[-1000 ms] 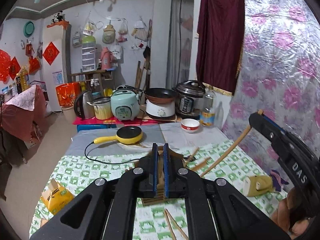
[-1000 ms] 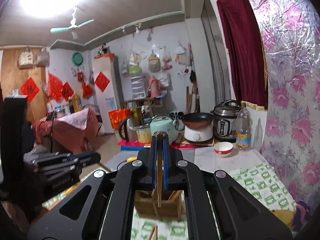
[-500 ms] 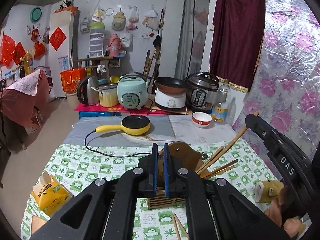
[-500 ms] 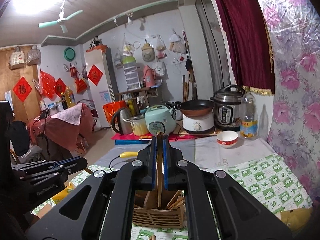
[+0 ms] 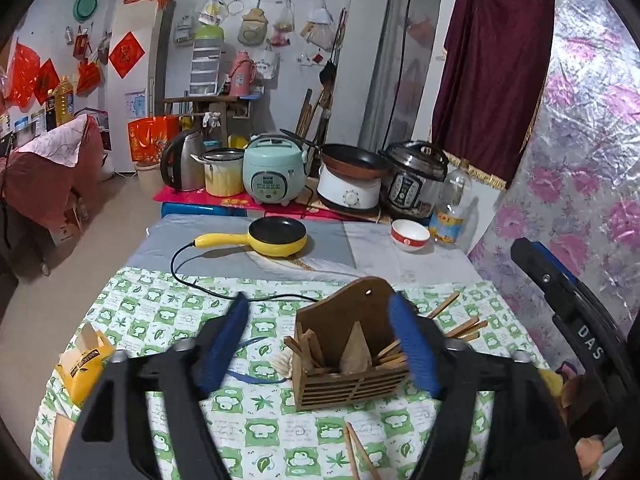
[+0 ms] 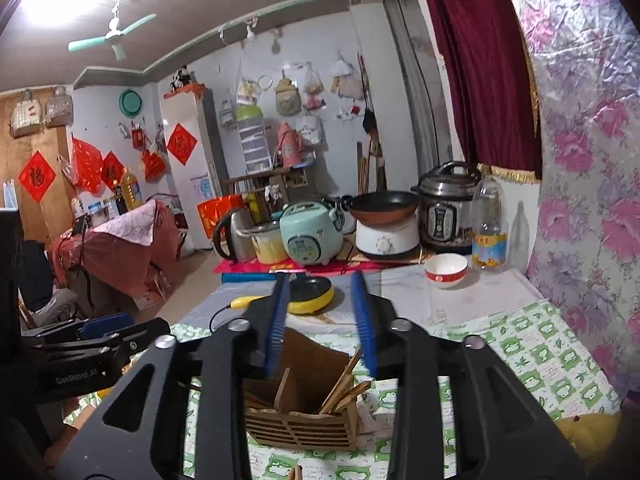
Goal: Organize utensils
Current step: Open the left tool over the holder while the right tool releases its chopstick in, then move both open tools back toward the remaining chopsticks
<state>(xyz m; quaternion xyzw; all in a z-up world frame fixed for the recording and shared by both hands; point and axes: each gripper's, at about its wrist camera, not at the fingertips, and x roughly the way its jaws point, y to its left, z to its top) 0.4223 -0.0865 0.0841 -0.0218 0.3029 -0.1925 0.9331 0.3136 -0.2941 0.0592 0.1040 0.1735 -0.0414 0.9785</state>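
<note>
My left gripper gapes empty above the table, straddling the wooden holder. Loose chopsticks lie nearest it, just under its near edge, pointing near-to-far. My right gripper, also spread and empty, hovers over the holder.

The counter wears a green-checked cloth. A slatted wooden utensil holder stands mid-cloth, loose chopsticks at its six o'clock, a yellow carton at nine, a yellow electric skillet toward twelve.
</note>
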